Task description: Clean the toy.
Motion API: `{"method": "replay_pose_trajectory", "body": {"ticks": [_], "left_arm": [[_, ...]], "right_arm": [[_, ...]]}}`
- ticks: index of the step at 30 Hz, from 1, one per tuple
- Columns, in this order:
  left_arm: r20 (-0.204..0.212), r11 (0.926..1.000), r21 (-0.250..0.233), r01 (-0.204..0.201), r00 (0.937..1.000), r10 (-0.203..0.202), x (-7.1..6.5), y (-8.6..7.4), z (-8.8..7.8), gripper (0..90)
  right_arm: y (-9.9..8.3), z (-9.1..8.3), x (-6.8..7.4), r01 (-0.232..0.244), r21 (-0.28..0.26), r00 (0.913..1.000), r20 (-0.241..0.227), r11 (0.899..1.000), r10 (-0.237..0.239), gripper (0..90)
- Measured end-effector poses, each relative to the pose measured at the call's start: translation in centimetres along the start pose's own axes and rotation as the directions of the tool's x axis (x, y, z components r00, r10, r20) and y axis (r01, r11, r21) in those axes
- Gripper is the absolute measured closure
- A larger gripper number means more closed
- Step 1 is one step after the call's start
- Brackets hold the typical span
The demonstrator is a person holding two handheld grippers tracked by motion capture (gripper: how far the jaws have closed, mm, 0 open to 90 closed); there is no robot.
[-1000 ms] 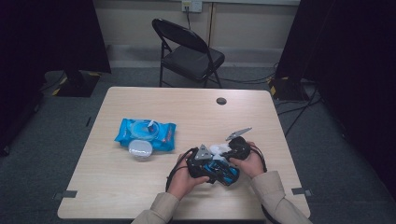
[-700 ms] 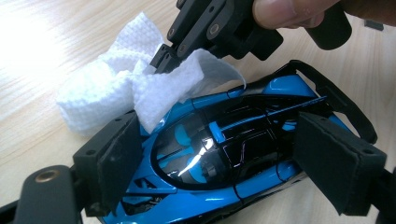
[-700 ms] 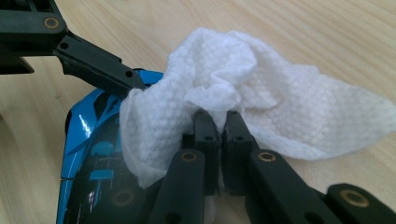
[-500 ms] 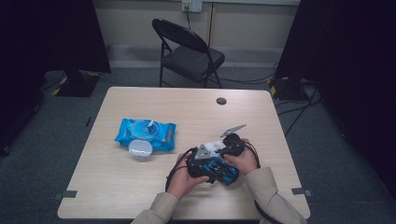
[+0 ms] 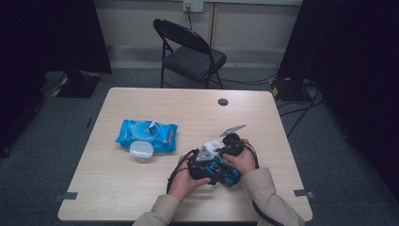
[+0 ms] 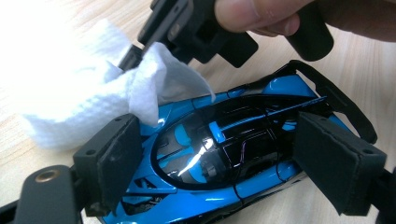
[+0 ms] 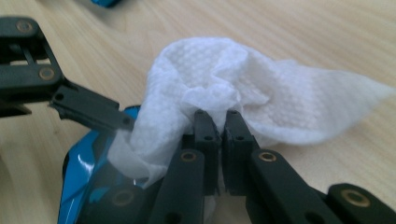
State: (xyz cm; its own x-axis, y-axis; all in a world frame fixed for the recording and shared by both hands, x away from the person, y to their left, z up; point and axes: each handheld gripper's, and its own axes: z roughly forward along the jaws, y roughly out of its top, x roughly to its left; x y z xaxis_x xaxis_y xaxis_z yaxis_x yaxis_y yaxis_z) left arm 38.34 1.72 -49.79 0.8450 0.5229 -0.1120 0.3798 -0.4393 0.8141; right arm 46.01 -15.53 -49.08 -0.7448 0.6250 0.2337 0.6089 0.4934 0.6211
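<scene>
A blue and black toy car [image 6: 224,154] lies on the table [image 5: 155,188] between the pads [image 6: 112,161] of my left gripper [image 6: 224,163], which is shut on its sides. In the high view the car [image 5: 225,173] sits between the person's two hands, near the front edge. My right gripper [image 7: 217,123] is shut on a crumpled white wipe [image 7: 243,84]. The wipe [image 6: 88,102] rests against the car's front end. From above, the right gripper [image 5: 220,147] and the wipe [image 5: 212,145] are just beyond the left gripper [image 5: 207,169].
A blue pack of wipes [image 5: 147,134] lies left of the middle, and a white round lid [image 5: 141,150] rests at its near edge. A small dark disc [image 5: 223,101] is set in the far side of the table. Behind the table stands a folding chair [image 5: 190,54].
The right gripper has shifted slightly with the wipe at the car's front. The left hand and the car have stayed in place.
</scene>
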Motion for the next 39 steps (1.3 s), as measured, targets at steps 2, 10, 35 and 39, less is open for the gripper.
{"method": "replay_pose_trajectory", "body": {"ticks": [2, 10, 35, 39], "left_arm": [[-0.001, 1.0000, -0.001, 0.001, 1.0000, -0.001, 0.0, 0.0, 0.0, 15.7], [-0.001, 1.0000, 0.000, -0.001, 1.0000, 0.001, 0.0, 0.0, 0.0, 15.7], [0.004, 0.9999, 0.013, -0.004, 1.0000, 0.004, 0.1, 0.2, 0.0, 16.0], [0.003, 0.9999, 0.013, -0.003, 1.0000, 0.003, 0.1, 0.2, 0.0, 16.0]], "right_arm": [[0.0, -0.1, 0.0, -0.007, -0.022, 1.0000, 0.000, 1.000, 0.007, 87.1], [-0.4, -1.2, -0.3, -0.029, -0.076, 0.9996, 0.000, 0.997, 0.029, 87.1], [-5.6, -9.4, -2.2, -0.067, -0.142, 0.9957, 0.053, 0.988, 0.076, 87.3], [-6.4, -9.3, -2.2, -0.071, -0.120, 0.9953, 0.057, 0.990, 0.078, 87.3]]}}
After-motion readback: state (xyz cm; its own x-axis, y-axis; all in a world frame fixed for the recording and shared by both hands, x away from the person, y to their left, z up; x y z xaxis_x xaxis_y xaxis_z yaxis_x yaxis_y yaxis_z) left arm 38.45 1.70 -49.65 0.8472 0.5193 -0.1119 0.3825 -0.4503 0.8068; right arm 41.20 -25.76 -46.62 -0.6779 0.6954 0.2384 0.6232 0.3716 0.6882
